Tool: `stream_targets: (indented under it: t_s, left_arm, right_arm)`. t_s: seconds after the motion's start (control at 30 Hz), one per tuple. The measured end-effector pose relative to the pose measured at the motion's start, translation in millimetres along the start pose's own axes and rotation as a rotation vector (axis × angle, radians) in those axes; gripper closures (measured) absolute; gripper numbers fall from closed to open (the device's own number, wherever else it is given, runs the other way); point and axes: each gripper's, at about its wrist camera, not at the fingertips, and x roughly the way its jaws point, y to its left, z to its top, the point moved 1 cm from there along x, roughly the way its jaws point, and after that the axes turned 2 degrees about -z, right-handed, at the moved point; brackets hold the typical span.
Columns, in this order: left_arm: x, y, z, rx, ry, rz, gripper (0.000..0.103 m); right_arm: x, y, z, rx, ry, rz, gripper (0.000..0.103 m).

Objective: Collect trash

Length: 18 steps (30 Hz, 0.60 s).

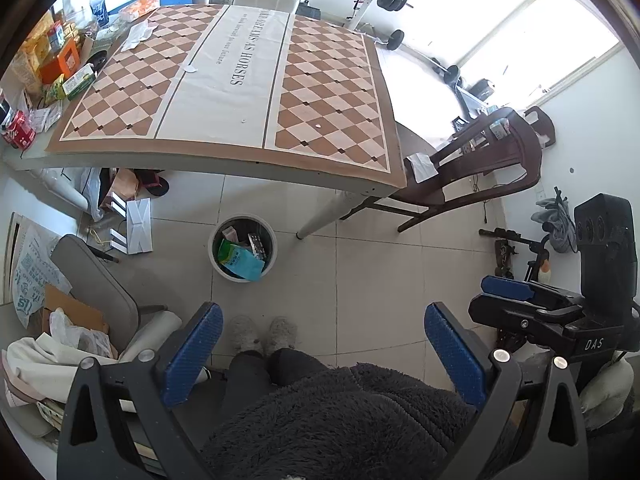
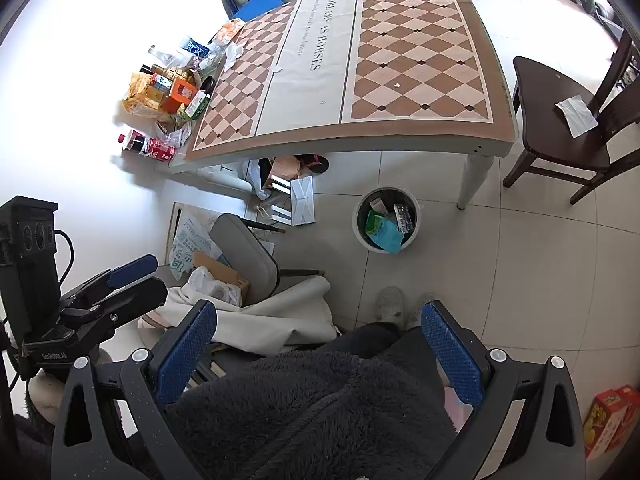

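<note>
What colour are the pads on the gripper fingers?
Blue, with a dotted texture, on black frames. The left gripper shows its pads best in the left wrist view.

Left black two-finger gripper with blue textured pads (image 1: 323,354) held low and wide open, nothing between the fingers. Right black two-finger gripper with blue textured pads (image 2: 319,350) likewise spread wide and empty. Both held above a lap in dark fuzzy fleece (image 1: 340,420), pale slippers (image 1: 264,334) below.
</note>
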Motion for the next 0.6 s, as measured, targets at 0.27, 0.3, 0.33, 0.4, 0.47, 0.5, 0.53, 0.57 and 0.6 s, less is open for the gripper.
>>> stream_targets:
  t_s: [0.27, 0.3, 0.33, 0.4, 0.47, 0.5, 0.53, 0.57, 0.6]
  left_arm:
    - [0.4, -6.5, 1.1, 0.014, -0.001, 0.008, 0.000]
    - [0.3, -6.7, 1.2, 0.013, 0.000, 0.008, 0.000]
    - [0.4, -6.3, 1.3, 0.014, 0.000, 0.008, 0.000]
    - [0.2, -6.5, 1.2, 0.014, 0.000, 0.010, 0.000]
    - [0.6, -6.3, 1.2, 0.015, 0.001, 0.011, 0.000]
    - [0.5, -6.5, 1.3, 0.015, 0.002, 0.011, 0.000]
    - [0.5, -6.9, 1.3, 0.014, 0.002, 0.009, 0.000]
    - [0.5, -5.8, 0.8, 0.014, 0.003, 0.008, 0.000]
    - [0.5, -5.8, 0.8, 0.015, 0.003, 0.009, 0.000]
  right_arm:
    - [-0.1, -0.4, -0.3, 0.004, 0.000, 0.004, 0.000]
    - [-0.1, -0.1, 0.8, 0.000, 0.001, 0.002, 0.000]
    - [-0.3, -0.4, 0.7, 0.001, 0.001, 0.001, 0.000]
    - [-0.1, -0.3, 1.2, 0.000, 0.001, 0.004, 0.000]
    - [-0.2, -0.7, -0.2, -0.002, 0.001, 0.004, 0.000]
    - [0.7, 0.3, -1.4, 0.000, 0.001, 0.005, 0.000]
    - [1.1, 0.2, -2.1, -0.001, 0.004, 0.006, 0.000]
    - [1.4, 1.3, -3.4, 0.001, 0.003, 0.004, 0.000]
    - [1.9, 1.8, -5.0, 0.003, 0.003, 0.005, 0.000]
